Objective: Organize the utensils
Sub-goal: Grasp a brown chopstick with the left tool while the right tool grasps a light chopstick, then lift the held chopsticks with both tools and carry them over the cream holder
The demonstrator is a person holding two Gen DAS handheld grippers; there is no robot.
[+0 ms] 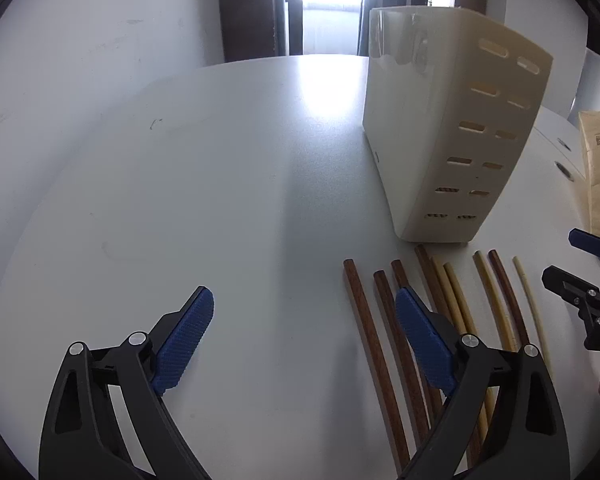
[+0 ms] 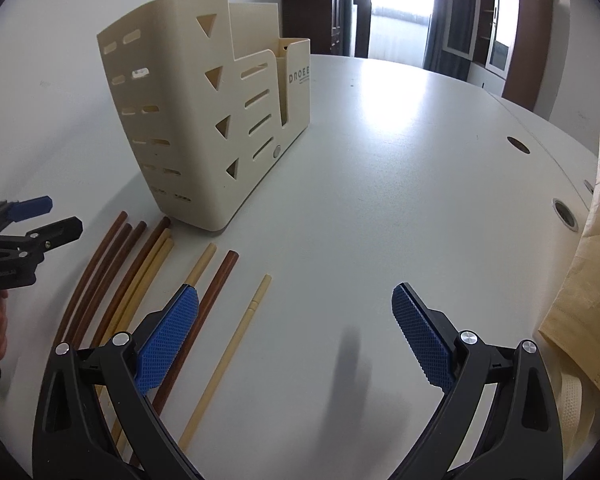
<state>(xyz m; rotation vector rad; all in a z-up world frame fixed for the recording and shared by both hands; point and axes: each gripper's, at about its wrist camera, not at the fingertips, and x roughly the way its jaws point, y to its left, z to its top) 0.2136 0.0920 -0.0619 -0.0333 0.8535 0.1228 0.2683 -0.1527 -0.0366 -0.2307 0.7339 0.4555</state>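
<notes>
Two grippers hang over the white table [image 2: 400, 184], both spread wide and holding nothing — the left gripper [image 1: 304, 336] above bare tabletop with its right finger over the brown chopsticks [image 1: 374, 344], the right gripper [image 2: 296, 336] just right of the row. The chopsticks, brown ones and pale ones [image 2: 228, 356], lie side by side flat on the table. Just beyond their far tips stands the cream utensil holder [image 2: 196, 120], upright; a brown paper bag [image 2: 588, 280] sits at the table's right edge.
</notes>
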